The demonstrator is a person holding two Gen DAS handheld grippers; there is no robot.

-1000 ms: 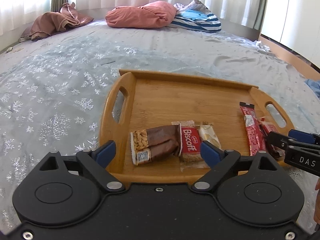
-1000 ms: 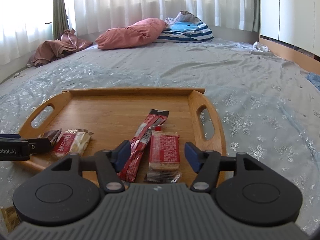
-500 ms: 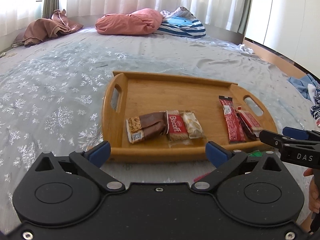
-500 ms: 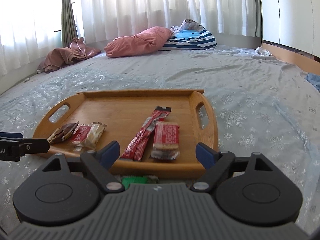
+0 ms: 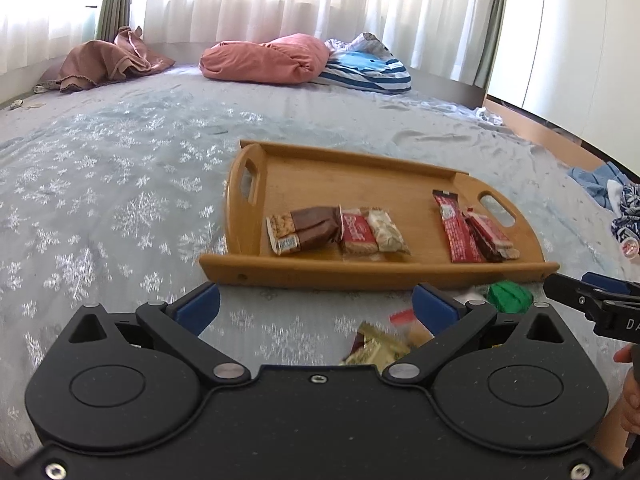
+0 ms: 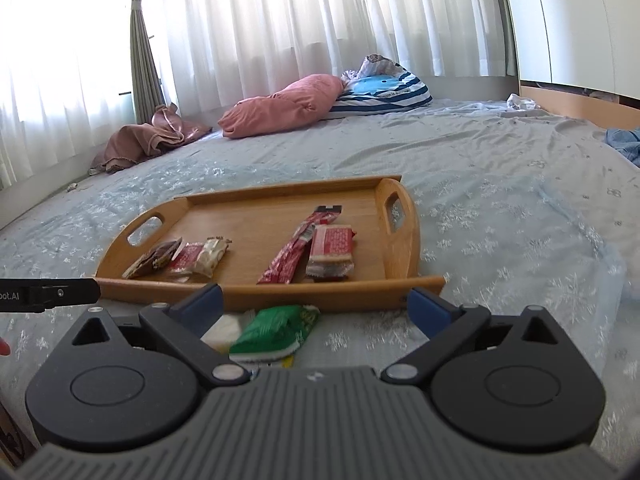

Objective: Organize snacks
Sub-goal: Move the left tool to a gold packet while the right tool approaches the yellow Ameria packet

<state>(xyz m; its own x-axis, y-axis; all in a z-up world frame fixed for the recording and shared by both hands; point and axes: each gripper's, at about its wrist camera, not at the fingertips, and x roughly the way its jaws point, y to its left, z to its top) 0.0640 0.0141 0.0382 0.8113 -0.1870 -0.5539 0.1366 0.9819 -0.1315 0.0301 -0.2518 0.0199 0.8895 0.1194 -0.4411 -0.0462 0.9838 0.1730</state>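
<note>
A wooden tray (image 5: 360, 276) (image 6: 320, 292) lies on the bed. On it are a brown nut bar (image 5: 304, 230), a red Biscoff packet (image 5: 356, 234), a white packet (image 5: 386, 232), a long red stick (image 5: 456, 232) (image 6: 288, 258) and a red wafer packet (image 5: 488, 236) (image 6: 332, 248). In front of the tray lie a green packet (image 6: 276, 332) (image 5: 510, 296) and a gold wrapper (image 5: 376, 348). My left gripper (image 5: 316, 304) is open and empty, short of the tray's near rim. My right gripper (image 6: 316, 306) is opening its jaws above the green packet, its pads clear of it.
The bed cover (image 5: 120, 208) is pale blue with snowflakes. A pink pillow (image 5: 264, 60), a striped cushion (image 5: 368, 70) and a brown cloth (image 5: 104, 64) lie at the far side. Blue clothes (image 5: 600, 180) are at the right edge.
Both grippers have drawn back from the tray, which now sits farther ahead. Their jaws have spread wider, the right most. Loose packets in front of the tray have come into view.
</note>
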